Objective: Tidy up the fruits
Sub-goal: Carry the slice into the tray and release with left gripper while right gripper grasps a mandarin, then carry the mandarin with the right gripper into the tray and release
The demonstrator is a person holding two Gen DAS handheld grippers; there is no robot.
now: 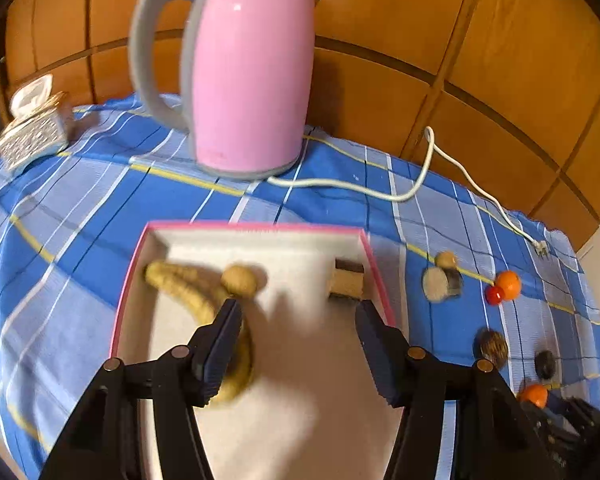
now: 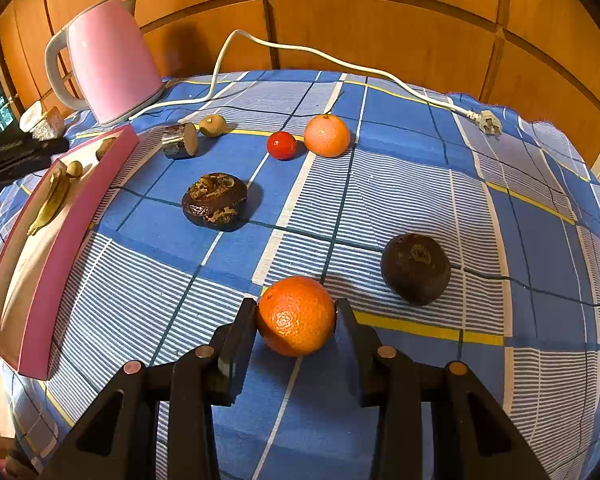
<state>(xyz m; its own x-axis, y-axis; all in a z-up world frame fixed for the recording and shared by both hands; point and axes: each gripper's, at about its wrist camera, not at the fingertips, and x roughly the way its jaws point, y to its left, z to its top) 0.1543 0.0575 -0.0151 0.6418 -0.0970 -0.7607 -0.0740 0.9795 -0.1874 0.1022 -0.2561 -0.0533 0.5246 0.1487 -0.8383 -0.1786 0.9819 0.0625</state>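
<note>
The right claw (image 2: 296,320) pinches an orange (image 2: 296,315) between its pads, low on the checked cloth (image 2: 420,184), a hold that looks ready for lifting it toward the box. The left claw (image 1: 298,344) is spread above the pink-rimmed box (image 1: 374,264), nothing between its jaws; that suits a drop just made, since a small round fruit (image 1: 239,279) lies beside the banana (image 1: 188,292) inside. A short cut piece (image 1: 346,280) rests against the box's right wall. Outside on the cloth wait a second orange (image 2: 326,135), a red tomato (image 2: 281,145), two dark fruits (image 2: 215,201) (image 2: 416,268), a cut log-like piece (image 2: 180,140) and a small brownish fruit (image 2: 212,125). The pink kettle (image 2: 112,60) stands behind.
</note>
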